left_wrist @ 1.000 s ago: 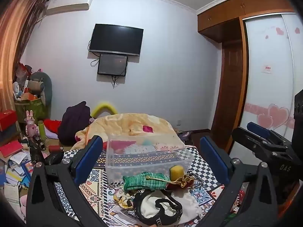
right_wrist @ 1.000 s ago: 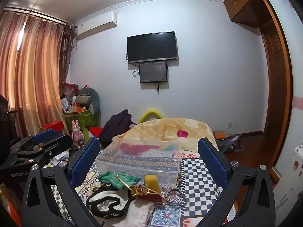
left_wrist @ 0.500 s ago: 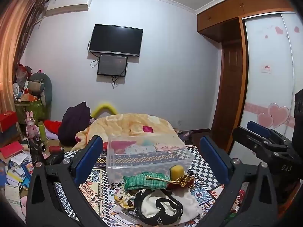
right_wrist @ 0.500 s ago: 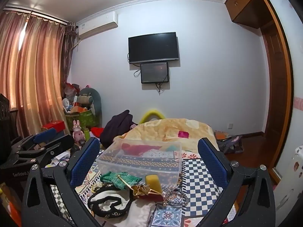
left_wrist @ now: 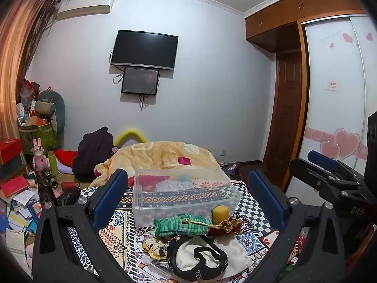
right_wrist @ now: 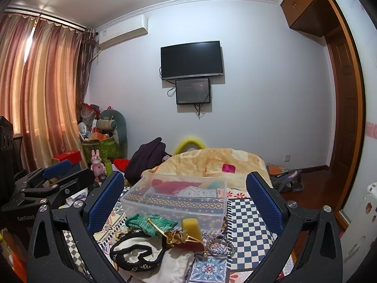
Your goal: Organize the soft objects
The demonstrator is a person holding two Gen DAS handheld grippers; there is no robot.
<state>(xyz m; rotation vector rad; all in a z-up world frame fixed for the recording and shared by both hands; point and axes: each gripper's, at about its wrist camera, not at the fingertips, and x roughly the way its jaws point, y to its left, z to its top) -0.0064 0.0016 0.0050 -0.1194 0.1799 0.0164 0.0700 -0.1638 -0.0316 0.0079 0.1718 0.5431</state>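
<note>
A clear plastic bin [left_wrist: 183, 195] stands on the patterned bed cover, also in the right wrist view [right_wrist: 175, 199]. In front of it lie a green knitted cloth [left_wrist: 180, 224], a yellow sponge [left_wrist: 220, 212], a red and gold pouch [left_wrist: 226, 226] and a white cloth with a black band [left_wrist: 200, 257]. The same pile shows in the right wrist view: green cloth [right_wrist: 150, 222], sponge [right_wrist: 191, 226], pouch [right_wrist: 181, 238], white cloth [right_wrist: 139, 254]. My left gripper [left_wrist: 188, 198] and right gripper [right_wrist: 186, 200] are both open and empty, held above the pile.
A yellow blanket [left_wrist: 162, 156] is heaped behind the bin. A striped hair band [right_wrist: 220, 246] lies right of the pile. Clutter and boxes [left_wrist: 21, 188] fill the floor at left. A wardrobe [left_wrist: 334, 94] stands at right.
Both views have shifted only slightly; the right gripper has risen a little. Nothing was taken hold of or moved.
</note>
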